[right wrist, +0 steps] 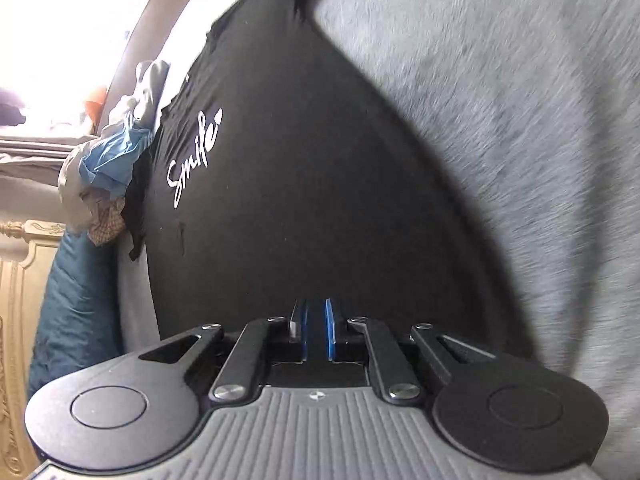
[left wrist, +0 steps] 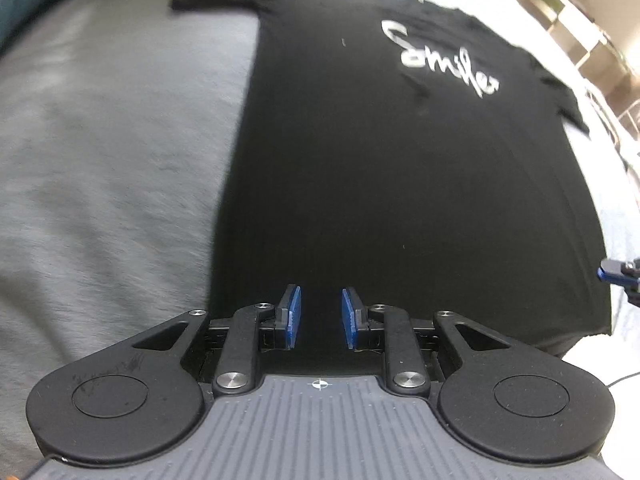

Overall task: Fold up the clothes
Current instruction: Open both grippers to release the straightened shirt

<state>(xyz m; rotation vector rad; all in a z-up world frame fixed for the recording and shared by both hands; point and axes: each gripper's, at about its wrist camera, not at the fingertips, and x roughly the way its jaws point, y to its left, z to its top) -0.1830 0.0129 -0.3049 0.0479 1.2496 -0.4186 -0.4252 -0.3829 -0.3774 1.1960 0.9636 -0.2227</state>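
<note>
A: The black T-shirt (left wrist: 400, 184) lies flat on the fuzzy gray blanket (left wrist: 104, 168), with white curly writing (left wrist: 440, 60) on its chest.

B: The left gripper (left wrist: 320, 316) is at the shirt's bottom edge, blue pads apart, holding nothing.

A: The right gripper (right wrist: 316, 328) is nearly closed over the shirt; I can't tell if it pinches cloth.

B: Only the right view shows a heap of clothes (right wrist: 108, 172) beside the shirt's sleeve.

The hem of the black cotton T-shirt with white script lettering (left wrist: 400, 184) is hidden beneath the left gripper (left wrist: 320, 318). Only a blue-tipped sliver of the right gripper (left wrist: 622, 274) is seen, cut off at the frame edge. Whether cloth is pinched between its narrow-set pads (right wrist: 330, 330) cannot be told. The grey fleece blanket (right wrist: 520, 128) is smeared by blur.
</note>
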